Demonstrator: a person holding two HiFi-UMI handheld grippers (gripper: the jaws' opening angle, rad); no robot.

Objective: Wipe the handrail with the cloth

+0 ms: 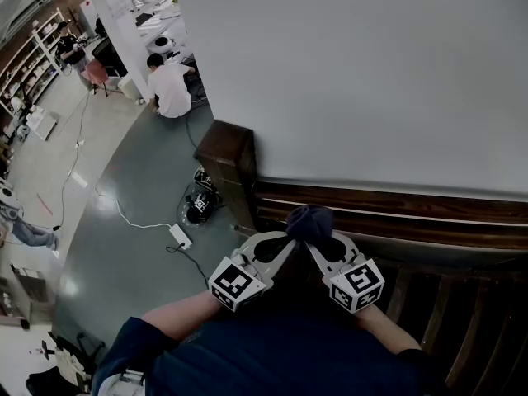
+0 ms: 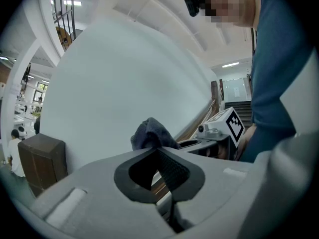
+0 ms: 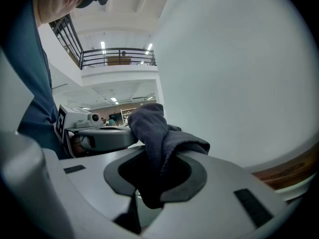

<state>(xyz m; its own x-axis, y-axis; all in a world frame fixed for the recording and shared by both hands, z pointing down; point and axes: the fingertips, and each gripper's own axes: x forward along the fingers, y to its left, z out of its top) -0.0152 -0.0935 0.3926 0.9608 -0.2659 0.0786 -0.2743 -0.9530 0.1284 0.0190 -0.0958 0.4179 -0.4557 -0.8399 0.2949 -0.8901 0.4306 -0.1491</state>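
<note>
In the head view a dark blue cloth [image 1: 309, 219] sits bunched on the dark wooden handrail [image 1: 412, 209], just right of its end post. Both grippers meet at it from below: my left gripper [image 1: 290, 239] comes in from the left and my right gripper [image 1: 312, 242] from the right. The right gripper view has my right gripper [image 3: 159, 153] shut on the cloth [image 3: 152, 128], a fold hanging down between the jaws. In the left gripper view my left gripper [image 2: 153, 148] is shut at its tips on the cloth's [image 2: 148, 133] edge. The rail [image 3: 289, 171] shows at lower right.
A white wall [image 1: 371, 73] rises right behind the rail. The square wooden post [image 1: 224, 151] ends the rail at the left, with balusters [image 1: 445, 320] below. On the floor lie a round black device [image 1: 200, 200] and a power strip [image 1: 180, 236]. A person [image 1: 172, 85] crouches farther off.
</note>
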